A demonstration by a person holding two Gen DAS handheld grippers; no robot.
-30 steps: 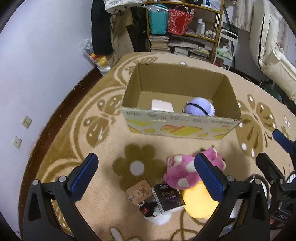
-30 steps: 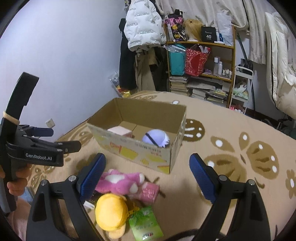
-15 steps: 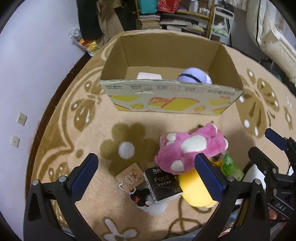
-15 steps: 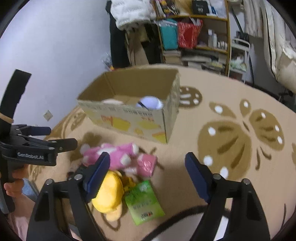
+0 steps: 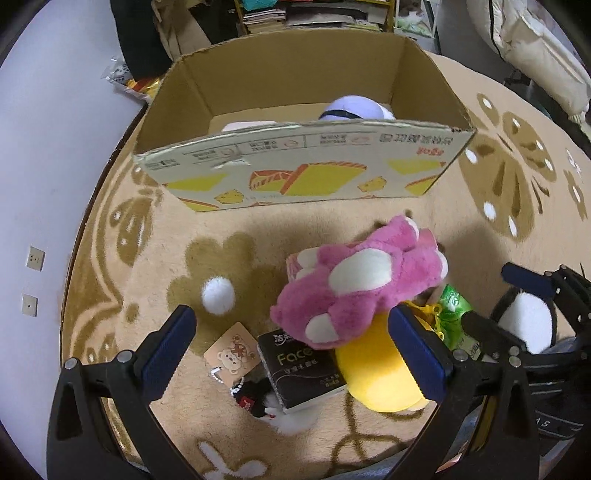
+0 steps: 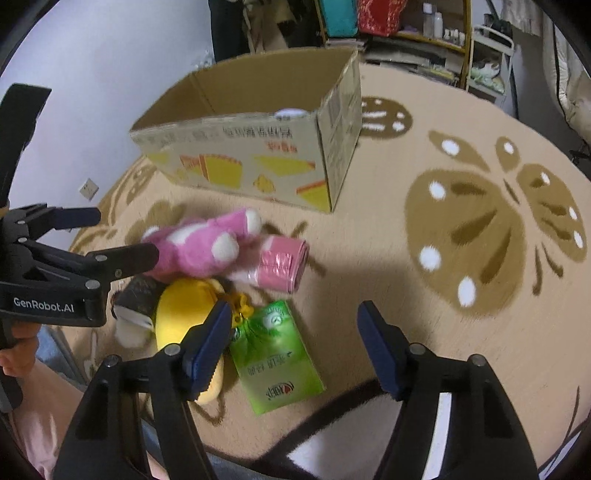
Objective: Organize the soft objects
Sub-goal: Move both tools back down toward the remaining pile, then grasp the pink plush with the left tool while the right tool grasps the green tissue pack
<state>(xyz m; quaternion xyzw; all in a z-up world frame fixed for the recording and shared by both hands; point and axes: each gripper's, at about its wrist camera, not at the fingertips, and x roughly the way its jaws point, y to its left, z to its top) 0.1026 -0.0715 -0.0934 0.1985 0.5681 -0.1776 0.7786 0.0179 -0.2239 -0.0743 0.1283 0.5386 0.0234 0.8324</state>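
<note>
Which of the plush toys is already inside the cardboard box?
The pale purple plush, resting inside the cardboard box. The pink plush and yellow plush lie on the carpet.

A patterned rug lies below a cluttered bookshelf

Lived-in room of a home, likely a bedroom or spare room. Floor was covered by a tan carpet with brown flower and butterfly motifs. A shelf unit against the far wall held stacked books, bottles and bags. Dark coats hung beside it. A pale padded quilt was heaped at right. Wall sockets sat low on the lilac wall.
</note>
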